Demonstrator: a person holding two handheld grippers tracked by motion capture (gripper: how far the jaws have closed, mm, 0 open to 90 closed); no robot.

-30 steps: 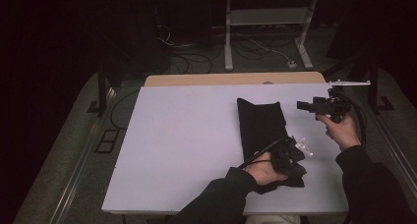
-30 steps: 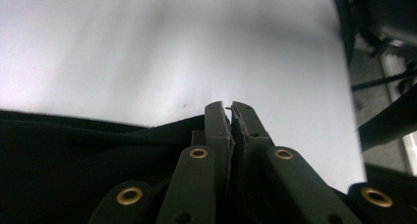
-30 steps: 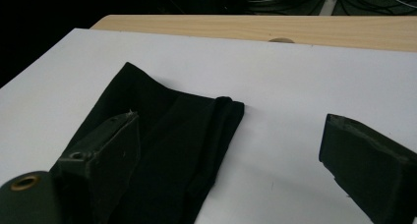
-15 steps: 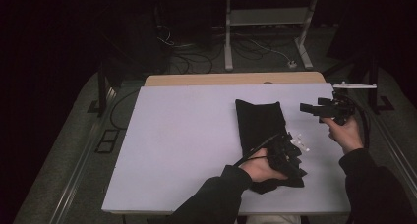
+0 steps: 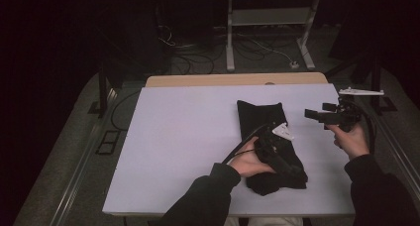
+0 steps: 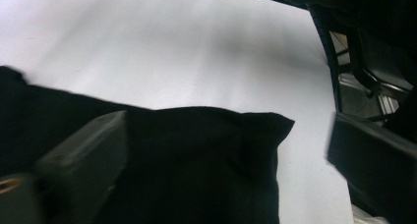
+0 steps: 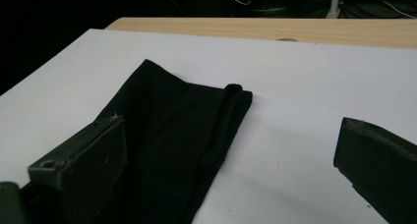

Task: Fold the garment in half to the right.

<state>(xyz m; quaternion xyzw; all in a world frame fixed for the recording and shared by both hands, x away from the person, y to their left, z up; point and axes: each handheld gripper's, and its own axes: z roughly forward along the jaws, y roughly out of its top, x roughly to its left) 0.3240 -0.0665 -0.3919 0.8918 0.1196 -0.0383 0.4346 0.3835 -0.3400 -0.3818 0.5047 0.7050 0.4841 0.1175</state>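
Observation:
A long black cloth point(image 5: 262, 122) lies folded on the white table point(image 5: 188, 137), right of the middle, its near end bunched up. My left gripper point(image 5: 289, 166) rests low over that near end, held in the left hand. In the left gripper view its jaws stand wide apart over the cloth point(image 6: 196, 160), open, with nothing between them. My right gripper point(image 5: 312, 114) hovers just right of the cloth, pointing left at it. Its jaws are open too, and the cloth's far folded end point(image 7: 182, 130) lies ahead of them.
A wooden strip point(image 5: 237, 80) runs along the table's far edge. Behind it are a metal stand point(image 5: 270, 18) and cables on the floor. A black frame point(image 6: 344, 81) shows past the table's edge in the left gripper view. The left half of the table is bare.
My left gripper has shifted a little to the left over the cloth's near end, and the cloth there looks more bunched. The right gripper has sunk slightly.

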